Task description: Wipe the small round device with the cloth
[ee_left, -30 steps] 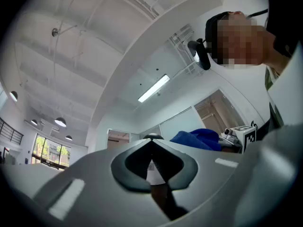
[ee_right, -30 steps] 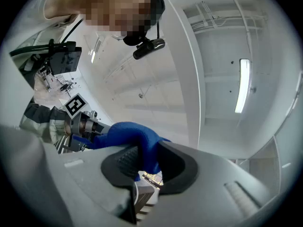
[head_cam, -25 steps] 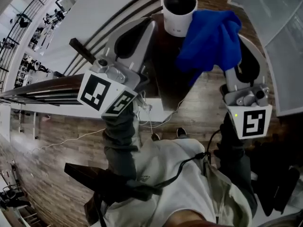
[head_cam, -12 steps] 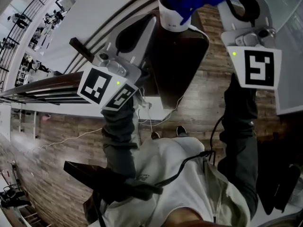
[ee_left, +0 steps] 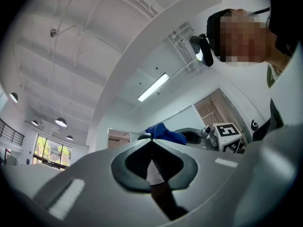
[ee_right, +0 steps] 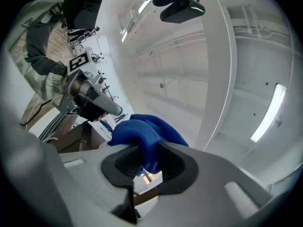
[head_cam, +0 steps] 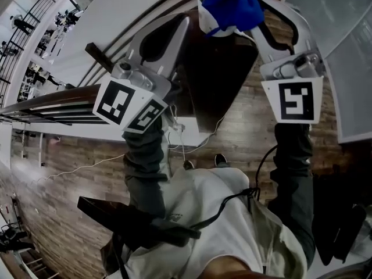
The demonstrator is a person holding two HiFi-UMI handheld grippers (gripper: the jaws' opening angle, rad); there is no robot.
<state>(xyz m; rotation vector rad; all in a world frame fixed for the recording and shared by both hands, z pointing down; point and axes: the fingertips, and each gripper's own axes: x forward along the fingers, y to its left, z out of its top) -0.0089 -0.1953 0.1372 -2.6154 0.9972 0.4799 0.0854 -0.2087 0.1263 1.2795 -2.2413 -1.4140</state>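
Note:
In the head view the small round white device point(head_cam: 204, 18) stands at the far end of a dark table point(head_cam: 224, 80). The blue cloth point(head_cam: 232, 2) lies over its top and hides most of it. My right gripper point(head_cam: 257, 4) is shut on that cloth, bunched between its pads point(ee_right: 142, 131). My left gripper point(head_cam: 185, 21) hovers just left of the device, shut with nothing in it; its tips meet in the left gripper view point(ee_left: 151, 142). That view also shows the cloth point(ee_left: 165, 134) beyond the tips.
A white cable point(head_cam: 200, 143) trails off the table's near edge onto the wooden floor. The person's shoes point(head_cam: 220, 158) stand just below it. A railing point(head_cam: 52, 106) runs at the left and a pale panel point(head_cam: 349, 74) at the right.
My right gripper has carried the cloth up and to the left, from beside the device onto its top. The left gripper has barely shifted.

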